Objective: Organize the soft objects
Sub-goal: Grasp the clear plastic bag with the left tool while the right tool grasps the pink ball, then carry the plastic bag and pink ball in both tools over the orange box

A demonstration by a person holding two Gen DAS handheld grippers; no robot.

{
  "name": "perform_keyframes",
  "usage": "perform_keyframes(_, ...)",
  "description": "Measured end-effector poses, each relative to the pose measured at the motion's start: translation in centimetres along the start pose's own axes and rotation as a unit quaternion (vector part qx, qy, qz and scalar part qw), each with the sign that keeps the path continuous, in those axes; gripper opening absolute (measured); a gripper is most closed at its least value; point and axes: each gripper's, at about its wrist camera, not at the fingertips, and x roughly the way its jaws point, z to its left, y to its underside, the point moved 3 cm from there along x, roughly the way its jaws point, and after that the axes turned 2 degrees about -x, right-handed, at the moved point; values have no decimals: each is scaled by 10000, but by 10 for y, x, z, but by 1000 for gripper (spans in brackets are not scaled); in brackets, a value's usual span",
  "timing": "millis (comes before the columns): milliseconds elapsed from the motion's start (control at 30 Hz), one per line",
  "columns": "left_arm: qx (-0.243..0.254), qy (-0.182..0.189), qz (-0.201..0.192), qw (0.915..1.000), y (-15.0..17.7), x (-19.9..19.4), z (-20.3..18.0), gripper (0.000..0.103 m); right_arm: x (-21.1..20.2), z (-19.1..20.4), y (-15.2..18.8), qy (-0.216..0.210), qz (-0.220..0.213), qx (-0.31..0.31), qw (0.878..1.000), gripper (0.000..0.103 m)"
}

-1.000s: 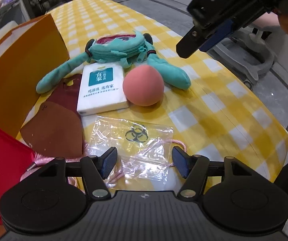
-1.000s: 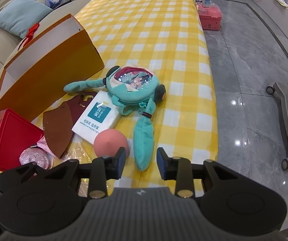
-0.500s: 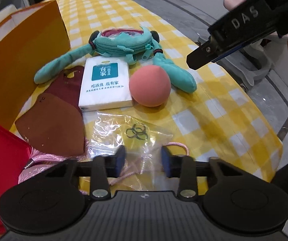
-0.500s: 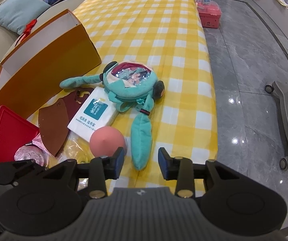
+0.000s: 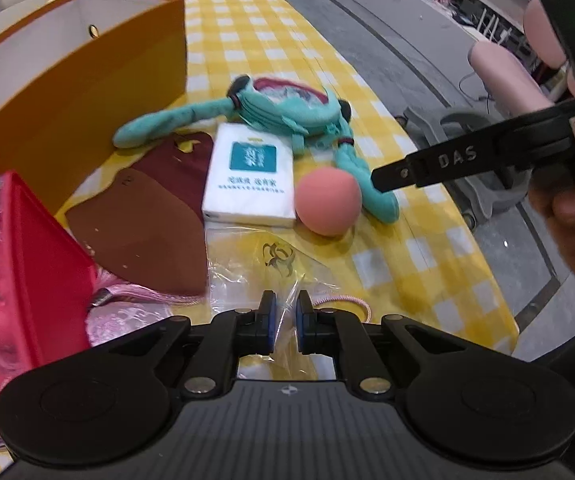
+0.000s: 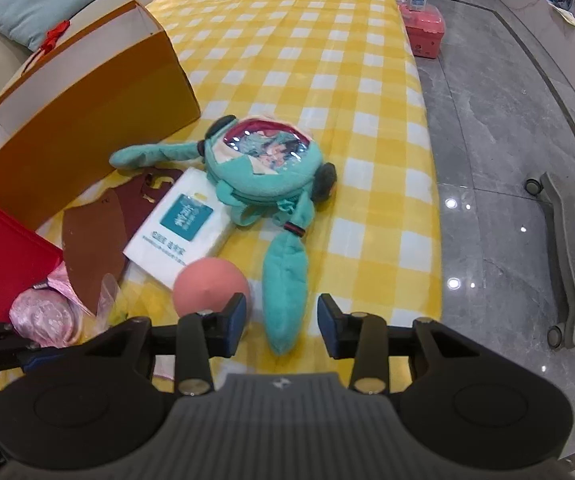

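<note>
Clear plastic zip bag (image 5: 275, 276) with black trefoil print lies at near edge of yellow-checked counter (image 5: 419, 264); left hand-held gripper (image 5: 285, 322) closing on it, bag film pinched between nearly-shut jaws. Right hand-held gripper (image 6: 281, 322) stands partway open, empty, over tail of teal plush pouch (image 6: 267, 164). Pink foam ball (image 5: 327, 202) touches white tissue pack (image 5: 247, 178).

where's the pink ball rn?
In both wrist views the pink ball sits on the checked tablecloth, between the white tissue pack and the teal plush pouch tail, ahead of the right gripper.
</note>
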Motion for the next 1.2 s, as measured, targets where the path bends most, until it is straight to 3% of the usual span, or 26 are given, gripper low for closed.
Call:
perform_keyframes(167, -130, -51, -120, 9998, -4, -7, 8, 11, 3, 18, -6, -301, -136, -168, 9993, 43)
perform_keyframes(533, -207, -42, -183, 9996, 3, -16, 11, 11, 25, 47, -10, -543, 196, -377, 9976, 48)
perform_keyframes(700, -238, -90, -258, 9993, 9, -24, 8, 11, 35, 57, -1, -252, 336, -735, 9964, 49)
perform_keyframes(1200, -199, 12, -531, 9984, 17, -51, -6, 11, 6, 52, 11, -212, 198, -330, 9990, 46)
